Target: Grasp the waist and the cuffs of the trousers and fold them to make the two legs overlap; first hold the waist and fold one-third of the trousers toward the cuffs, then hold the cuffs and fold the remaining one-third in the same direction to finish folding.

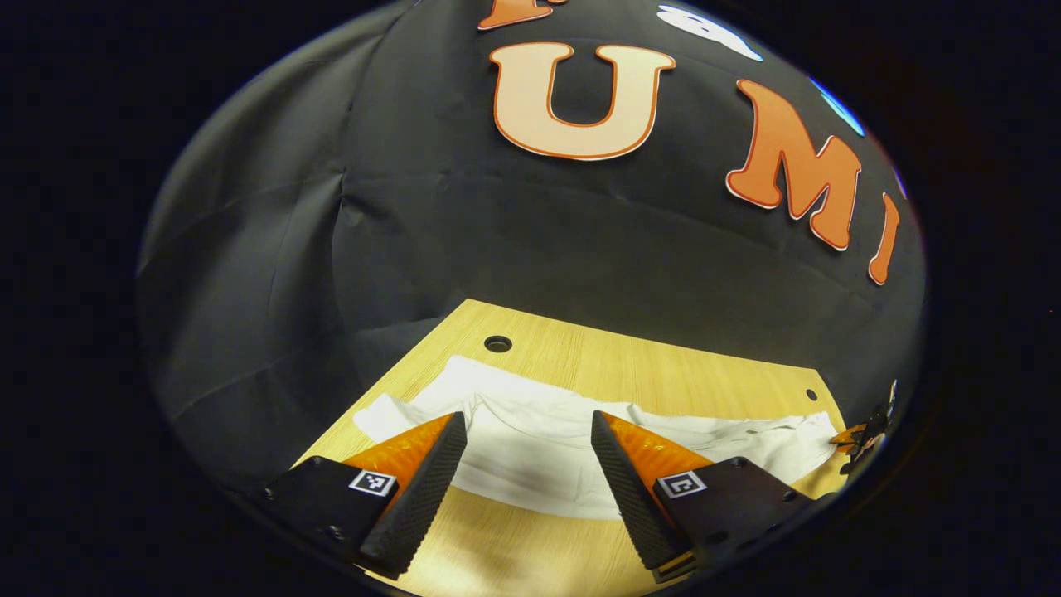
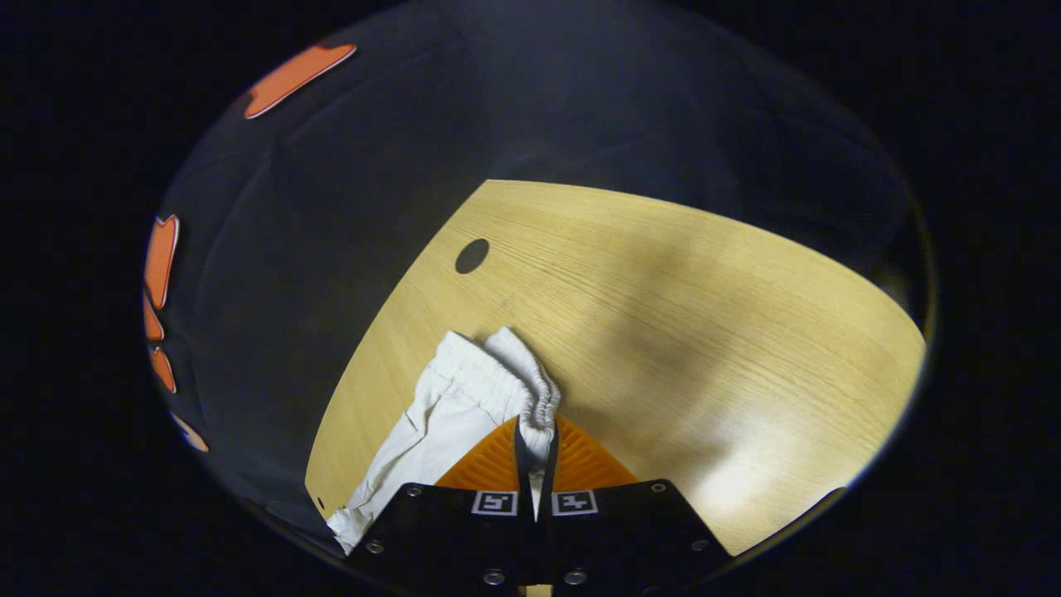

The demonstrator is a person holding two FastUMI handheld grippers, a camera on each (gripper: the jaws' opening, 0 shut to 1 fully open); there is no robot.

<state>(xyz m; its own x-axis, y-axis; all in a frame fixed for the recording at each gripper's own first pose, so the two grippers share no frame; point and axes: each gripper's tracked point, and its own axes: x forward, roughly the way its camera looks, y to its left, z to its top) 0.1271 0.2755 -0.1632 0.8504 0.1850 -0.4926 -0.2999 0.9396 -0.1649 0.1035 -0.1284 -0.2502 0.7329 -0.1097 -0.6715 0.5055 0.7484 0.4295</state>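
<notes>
White trousers (image 1: pixel 530 456) lie stretched across the wooden table (image 1: pixel 663 373), running from left to right in the left gripper view. My left gripper (image 1: pixel 527 419) hovers open just above the near part of the cloth, with nothing between its fingers. In the right gripper view, the gathered elastic waist (image 2: pixel 497 365) bunches up in front of my right gripper (image 2: pixel 530 424), which is shut on the waistband's edge. The cloth trails off to the lower left (image 2: pixel 390 473). That right gripper (image 1: pixel 862 435) also shows at the trousers' far right end in the left gripper view.
The light wooden table (image 2: pixel 663 315) has a round hole (image 1: pixel 497 343) near its back edge and a smaller one (image 1: pixel 811 395) to the right. Another hole (image 2: pixel 472 255) shows beyond the waist. Black cloth walls close in behind and to the left.
</notes>
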